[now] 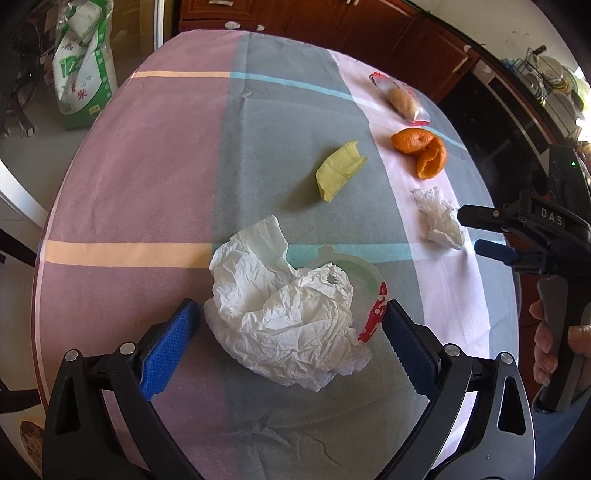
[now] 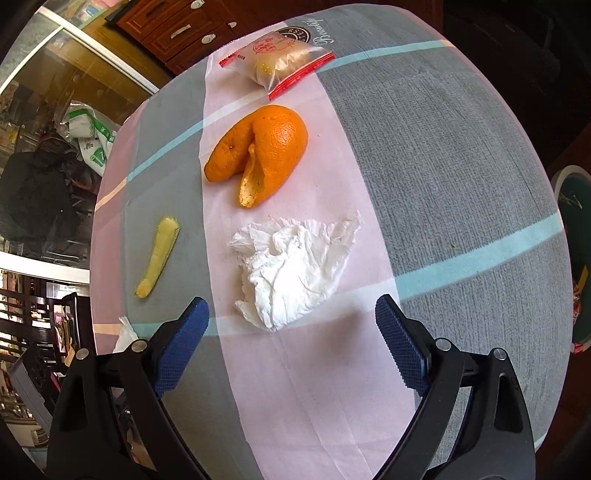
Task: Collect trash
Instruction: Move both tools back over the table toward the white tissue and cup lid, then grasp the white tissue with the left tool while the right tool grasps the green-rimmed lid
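Nearest, left gripper (image 1: 291, 332): blue-padded fingers (image 1: 168, 350) spread wide, straddling a large crumpled white paper towel (image 1: 284, 314), not clamped on it. Under and behind that towel, a clear plastic cup (image 1: 360, 280) with a red-and-white printed band, lying on its side, touching the towel. Right gripper (image 2: 291, 336): jaws likewise apart, empty, held just short of a smaller crumpled white tissue (image 2: 295, 266) lying on the pink stripe of the tablecloth (image 2: 443, 184); same gripper seen side-on at the right edge of the left wrist view, gripped by a hand (image 1: 550, 343), tips near the tissue. Further out, left of the tissue, a pale yellow strip of fruit peel (image 2: 159, 254) on a grey panel, well apart from the other items. Beyond the tissue, orange peel (image 2: 262, 151), curled open, on the pink stripe. Farthest on the cloth, a clear sealed snack packet (image 2: 277, 62) with red edges. Off the table, a green-and-white printed sack (image 1: 83, 66) standing on the floor; wooden cabinets (image 1: 388, 33) behind.
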The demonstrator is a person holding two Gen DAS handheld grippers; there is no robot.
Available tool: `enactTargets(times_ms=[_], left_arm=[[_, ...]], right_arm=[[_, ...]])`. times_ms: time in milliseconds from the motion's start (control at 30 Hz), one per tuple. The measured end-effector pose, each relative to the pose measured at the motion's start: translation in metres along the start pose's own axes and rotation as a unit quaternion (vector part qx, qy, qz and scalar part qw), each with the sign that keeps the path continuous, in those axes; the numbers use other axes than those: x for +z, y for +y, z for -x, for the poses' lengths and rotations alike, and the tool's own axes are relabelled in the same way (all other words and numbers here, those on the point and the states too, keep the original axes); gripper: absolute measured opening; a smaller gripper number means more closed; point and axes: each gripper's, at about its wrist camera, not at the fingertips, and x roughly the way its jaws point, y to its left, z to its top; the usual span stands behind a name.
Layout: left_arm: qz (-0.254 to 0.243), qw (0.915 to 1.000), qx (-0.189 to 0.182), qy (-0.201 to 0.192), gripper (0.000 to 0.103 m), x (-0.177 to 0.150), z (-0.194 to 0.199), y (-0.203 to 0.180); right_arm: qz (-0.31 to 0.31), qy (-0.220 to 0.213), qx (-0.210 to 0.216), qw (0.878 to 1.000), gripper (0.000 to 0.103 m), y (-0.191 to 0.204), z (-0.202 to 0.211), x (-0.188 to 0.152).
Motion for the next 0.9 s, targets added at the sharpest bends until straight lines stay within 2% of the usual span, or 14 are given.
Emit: enactTargets(times_ms=[167,300,533,633,733,800,833,867,900], left_arm=[[-0.001,0.9999,-0.009,-0.008,0.099,-0.002,0.007,0.005],[-0.008,0.9997,-0.016,-0.013,0.098,-0.004,0.012,0.006],[0.003,0.9995,-0.027,-0.014,0.098,-0.007,0.018,0.016],[0.019,0.9991,-0.031,-0.020,0.098,-0.008,0.026,0.029],[0.018,0.9995,-0.016,-0.022,0.098,-0.006,0.027,0.034],[0.009,0.9998,-0.012,-0.013,0.098,-0.006,0.022,0.032],[0.005,0.9999,-0.012,-0.010,0.098,-0.006,0.019,0.030],[-0.001,0.9999,-0.011,-0.008,0.098,-0.007,0.016,0.028],[-0.005,0.9999,-0.010,-0.007,0.091,-0.008,0.014,0.026]], right_arm=[[0.028,-0.020,-0.015,0.999,0.087,0.009,-0.005,0.005],[0.042,-0.020,-0.014,0.999,0.073,0.018,-0.011,0.005],[0.040,-0.003,0.007,0.999,0.071,0.021,-0.009,0.000],[0.046,-0.003,0.005,0.999,0.071,0.023,-0.005,-0.001],[0.067,-0.005,-0.011,0.998,0.069,0.029,-0.008,-0.004],[0.074,-0.001,-0.019,0.997,0.053,0.032,-0.014,-0.005],[0.077,0.000,-0.027,0.997,0.048,0.034,-0.016,-0.007],[0.083,-0.006,-0.040,0.996,0.032,0.037,-0.016,-0.008],[0.087,-0.008,-0.041,0.995,0.015,0.038,-0.014,-0.008]])
